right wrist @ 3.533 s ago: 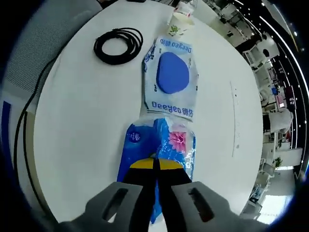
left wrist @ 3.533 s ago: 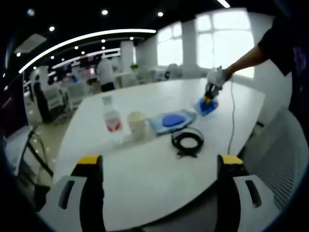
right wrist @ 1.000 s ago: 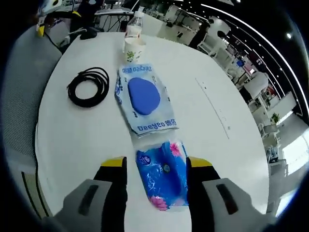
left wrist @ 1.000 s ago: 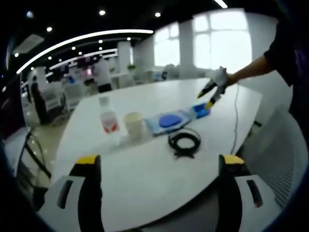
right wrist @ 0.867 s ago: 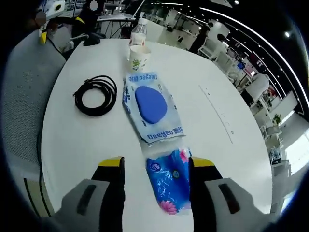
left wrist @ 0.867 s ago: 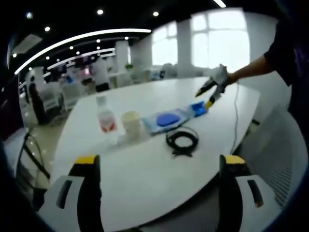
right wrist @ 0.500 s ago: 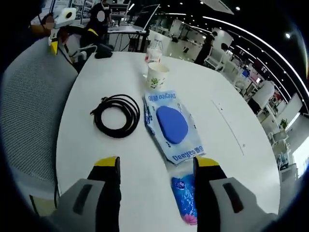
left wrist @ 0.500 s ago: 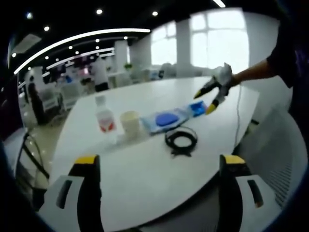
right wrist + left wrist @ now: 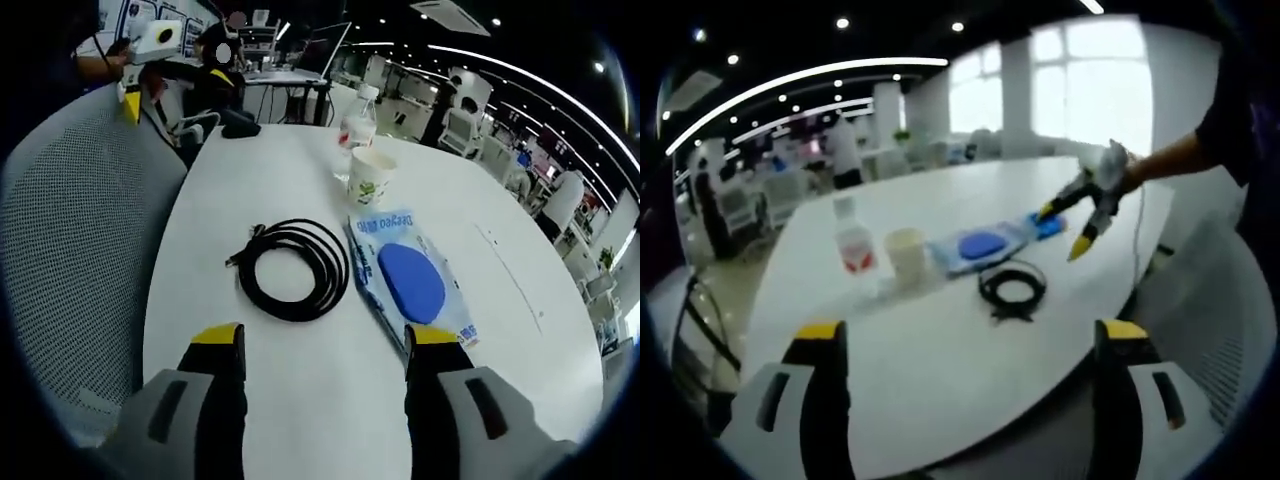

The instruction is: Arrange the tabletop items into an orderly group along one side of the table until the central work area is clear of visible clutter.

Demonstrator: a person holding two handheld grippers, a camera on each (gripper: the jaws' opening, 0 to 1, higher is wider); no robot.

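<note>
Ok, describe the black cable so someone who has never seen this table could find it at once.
Start at the white oval table and find the line of items on it: a water bottle, a paper cup and a flat blue-and-white packet. The black cable lies beside the packet, toward the mesh chair. It is the one dark thing there, wound into a flat, round coil.

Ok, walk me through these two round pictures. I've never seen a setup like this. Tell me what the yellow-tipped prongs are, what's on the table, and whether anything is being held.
A person holds a two-jaw gripper in each hand, each carrying a fisheye camera. The prongs are those jaws. The left gripper and the right gripper are both open, holding nothing. The left gripper view also catches the right gripper over the table's far end. On the white table lie a coiled black cable, a blue wipes pack, a paper cup and a water bottle, roughly in a row.
</note>
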